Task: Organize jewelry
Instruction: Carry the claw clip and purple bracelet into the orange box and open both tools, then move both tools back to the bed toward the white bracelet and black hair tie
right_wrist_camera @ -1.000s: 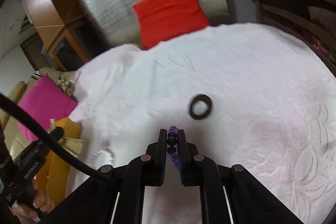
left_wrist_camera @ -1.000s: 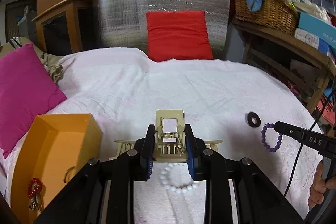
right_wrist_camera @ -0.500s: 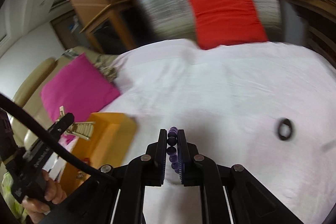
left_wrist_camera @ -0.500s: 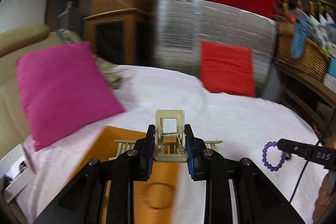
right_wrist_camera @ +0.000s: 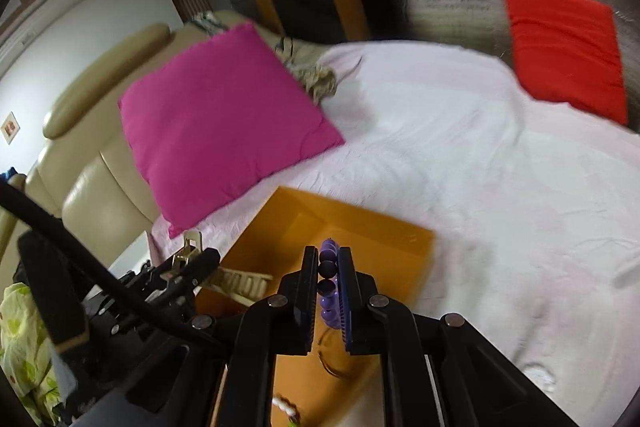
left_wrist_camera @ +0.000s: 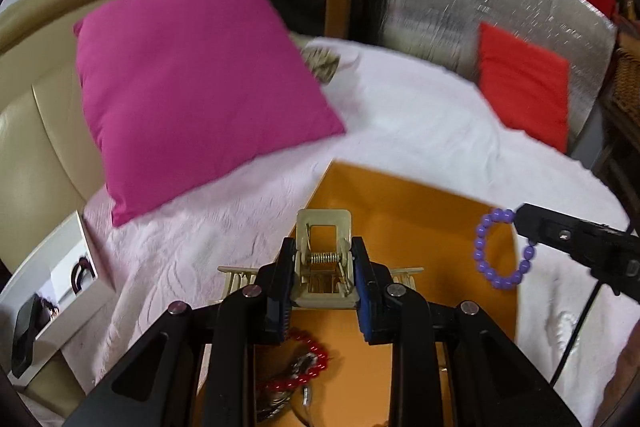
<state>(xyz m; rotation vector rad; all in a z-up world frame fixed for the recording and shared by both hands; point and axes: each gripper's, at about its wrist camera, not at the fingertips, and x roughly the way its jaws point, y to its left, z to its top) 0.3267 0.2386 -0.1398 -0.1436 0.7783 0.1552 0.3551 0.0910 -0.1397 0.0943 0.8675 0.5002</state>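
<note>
Tools (left_wrist_camera: 323, 279) (right_wrist_camera: 328, 287) w/ clip (left_wrist_camera: 323, 263), bracelet (left_wrist_camera: 500, 251) over box (left_wrist_camera: 420, 203).

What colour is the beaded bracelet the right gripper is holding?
Purple. The beaded bracelet shows best in the left wrist view, hanging from the right gripper.

Open orange box (left_wrist_camera: 404, 195) directly below both grippers, entry from above unobstructed. Inside, toward 6 o'clock: red bead bracelet (left_wrist_camera: 308, 359). Magenta pillow (left_wrist_camera: 192, 91) blocking at 10 o'clock. Bare white bedspread (right_wrist_camera: 500, 163) at 1 to 3 o'clock.

Orange box (left_wrist_camera: 416, 203) on white bedspread (left_wrist_camera: 400, 131)
</note>
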